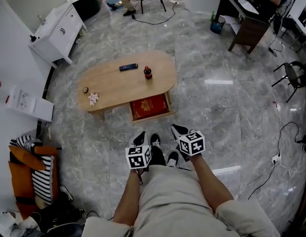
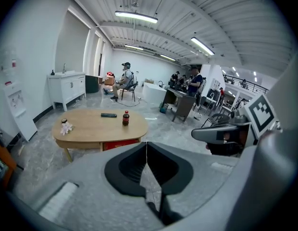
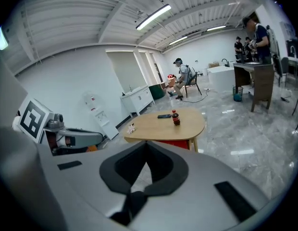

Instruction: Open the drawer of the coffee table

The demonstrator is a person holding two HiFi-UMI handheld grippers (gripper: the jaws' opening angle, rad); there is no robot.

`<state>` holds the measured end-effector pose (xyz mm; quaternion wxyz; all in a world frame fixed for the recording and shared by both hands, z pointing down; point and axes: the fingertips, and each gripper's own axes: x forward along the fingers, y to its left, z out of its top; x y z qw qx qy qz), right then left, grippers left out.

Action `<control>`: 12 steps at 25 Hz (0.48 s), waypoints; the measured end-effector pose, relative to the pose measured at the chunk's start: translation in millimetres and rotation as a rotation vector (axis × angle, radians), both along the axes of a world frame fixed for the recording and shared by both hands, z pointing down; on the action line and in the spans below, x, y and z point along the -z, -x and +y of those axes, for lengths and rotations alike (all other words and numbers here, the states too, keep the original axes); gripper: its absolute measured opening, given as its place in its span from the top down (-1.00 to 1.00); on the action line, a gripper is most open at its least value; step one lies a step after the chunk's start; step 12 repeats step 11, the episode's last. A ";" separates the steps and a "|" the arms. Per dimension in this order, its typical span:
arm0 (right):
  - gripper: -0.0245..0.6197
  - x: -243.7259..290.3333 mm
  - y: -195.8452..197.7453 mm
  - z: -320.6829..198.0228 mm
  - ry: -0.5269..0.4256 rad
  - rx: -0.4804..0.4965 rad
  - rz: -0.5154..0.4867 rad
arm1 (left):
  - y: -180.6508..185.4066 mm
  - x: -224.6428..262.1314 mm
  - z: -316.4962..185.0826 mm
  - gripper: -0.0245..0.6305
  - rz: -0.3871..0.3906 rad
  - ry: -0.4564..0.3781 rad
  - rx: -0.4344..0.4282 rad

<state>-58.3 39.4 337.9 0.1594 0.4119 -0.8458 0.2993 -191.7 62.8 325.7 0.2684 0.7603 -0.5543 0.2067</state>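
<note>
On the grey marble floor (image 1: 227, 107), in front of the person, stands the coffee table (image 1: 118, 85): one low table with an oval top of light wood and short wooden legs. Under its near edge is the drawer (image 1: 149, 107), only one, which shows a red patterned surface inside a wooden frame. From the head view it seems to stand out a little from under the top, but I cannot tell for sure if it is pulled out or closed. On the table top I count four things, one of each: a dark bottle (image 1: 148, 72) with a red cap standing upright, a flat black remote (image 1: 128, 67) lying behind it, a small white thing (image 1: 93, 98) near the left end, and a small dark round thing (image 1: 85, 89) just beside that. There are two grippers. The left gripper (image 1: 141, 137) and the right gripper (image 1: 177, 129) are held side by side above the person's two shoes (image 1: 155, 141), both pointing toward the table. Each one has its jaws pressed together with nothing between them, as the left gripper view and the right gripper view show clearly. The drawer lies ahead of both grippers, well apart from them, with bare floor between, and it is nearly in line with the gap between the two.
</note>
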 end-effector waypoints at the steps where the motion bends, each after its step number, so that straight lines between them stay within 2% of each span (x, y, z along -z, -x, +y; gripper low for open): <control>1: 0.88 -1.1 -0.8 0.5 0.000 0.000 0.006 | -0.2 0.0 -0.3 0.89 -0.001 -0.001 0.001; 12: 0.88 -4.1 -3.9 -3.6 -0.011 0.014 0.063 | -12.4 6.6 -8.5 0.89 -0.041 -0.024 -0.041</control>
